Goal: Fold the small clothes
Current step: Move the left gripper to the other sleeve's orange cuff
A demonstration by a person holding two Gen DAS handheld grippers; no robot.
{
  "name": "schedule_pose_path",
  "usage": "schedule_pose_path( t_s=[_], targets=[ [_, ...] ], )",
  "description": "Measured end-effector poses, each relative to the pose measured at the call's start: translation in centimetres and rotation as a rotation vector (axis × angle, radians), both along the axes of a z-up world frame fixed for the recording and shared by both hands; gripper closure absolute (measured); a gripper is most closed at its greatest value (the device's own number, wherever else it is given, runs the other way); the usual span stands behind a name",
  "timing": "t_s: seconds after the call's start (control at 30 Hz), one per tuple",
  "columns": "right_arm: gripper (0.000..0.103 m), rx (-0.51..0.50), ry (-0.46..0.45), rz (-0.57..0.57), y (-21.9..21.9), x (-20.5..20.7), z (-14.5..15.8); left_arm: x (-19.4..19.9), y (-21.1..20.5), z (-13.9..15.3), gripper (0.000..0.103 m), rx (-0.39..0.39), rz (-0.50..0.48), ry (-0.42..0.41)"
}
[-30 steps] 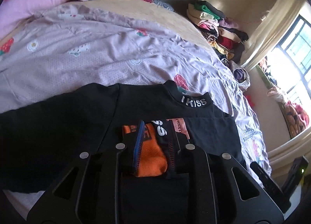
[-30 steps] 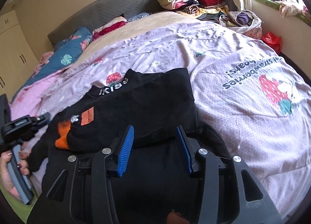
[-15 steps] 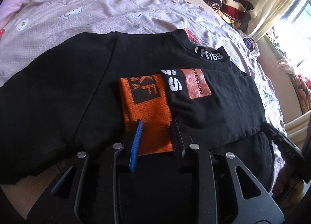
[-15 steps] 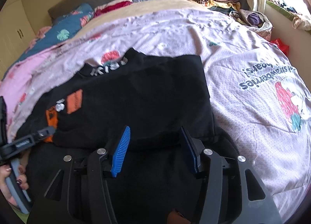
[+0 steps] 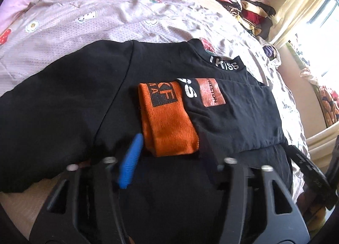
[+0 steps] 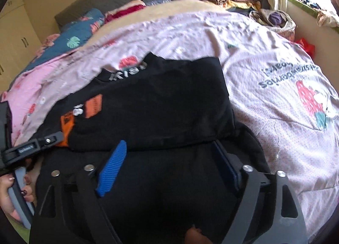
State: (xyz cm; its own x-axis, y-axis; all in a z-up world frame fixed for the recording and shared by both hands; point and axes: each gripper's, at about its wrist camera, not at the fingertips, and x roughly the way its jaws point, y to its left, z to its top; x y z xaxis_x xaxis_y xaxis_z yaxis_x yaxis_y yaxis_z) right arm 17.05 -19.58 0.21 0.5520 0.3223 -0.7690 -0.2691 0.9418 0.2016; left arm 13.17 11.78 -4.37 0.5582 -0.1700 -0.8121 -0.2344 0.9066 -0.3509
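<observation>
L gripper (image 5: 171,148) w/ blue ribbed pads: jaws apart, nothing between, tips just short of the orange knit cuff (image 5: 167,125). Black long-sleeve top (image 5: 70,104) lies on lilac strawberry-print bedsheet (image 6: 264,57), right sleeve folded across chest. R gripper (image 6: 169,153): jaws wide apart over hem, gripping nothing.

Your left gripper (image 5: 169,148) and right gripper (image 6: 167,157) share black triangular-cutout frames, silver screws behind the jaws and ribbed blue pads (image 5: 130,159). Your hand (image 6: 12,197) wears dark nail polish.
</observation>
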Motion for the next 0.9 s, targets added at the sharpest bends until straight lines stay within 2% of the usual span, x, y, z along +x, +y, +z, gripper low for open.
schedule_pose_path(
  t_s=[0.13, 0.17, 0.23, 0.4, 0.5, 0.9],
  targets=[
    [0.015, 0.032, -0.021, 0.009, 0.2, -1.1, 1.3, -0.3, -0.6, 0.6, 0.032, 0.017, -0.013, -0.009],
    [0.011, 0.036, -0.025, 0.008, 0.2, -1.4, 1.4, -0.3, -0.7, 0.7, 0.027, 0.019, -0.014, -0.011],
    [0.005, 0.036, -0.035, 0.003, 0.2, -1.9, 1.8, -0.4, -0.9, 1.1, 0.025, 0.020, -0.018, -0.016],
    [0.005, 0.046, -0.049, 0.008, 0.3, -2.6, 2.8, -0.8, -1.1, 2.0, 0.012, 0.025, -0.019, -0.031],
    [0.005, 0.049, -0.059, 0.018, 0.7, -3.0, 3.2, -1.3, -0.9, 2.4, 0.010, 0.034, -0.011, -0.033],
    [0.005, 0.045, -0.103, 0.075, 2.8, -4.8, 5.3, -3.3, 0.4, 3.0, 0.010, 0.023, 0.034, -0.043]
  ],
)
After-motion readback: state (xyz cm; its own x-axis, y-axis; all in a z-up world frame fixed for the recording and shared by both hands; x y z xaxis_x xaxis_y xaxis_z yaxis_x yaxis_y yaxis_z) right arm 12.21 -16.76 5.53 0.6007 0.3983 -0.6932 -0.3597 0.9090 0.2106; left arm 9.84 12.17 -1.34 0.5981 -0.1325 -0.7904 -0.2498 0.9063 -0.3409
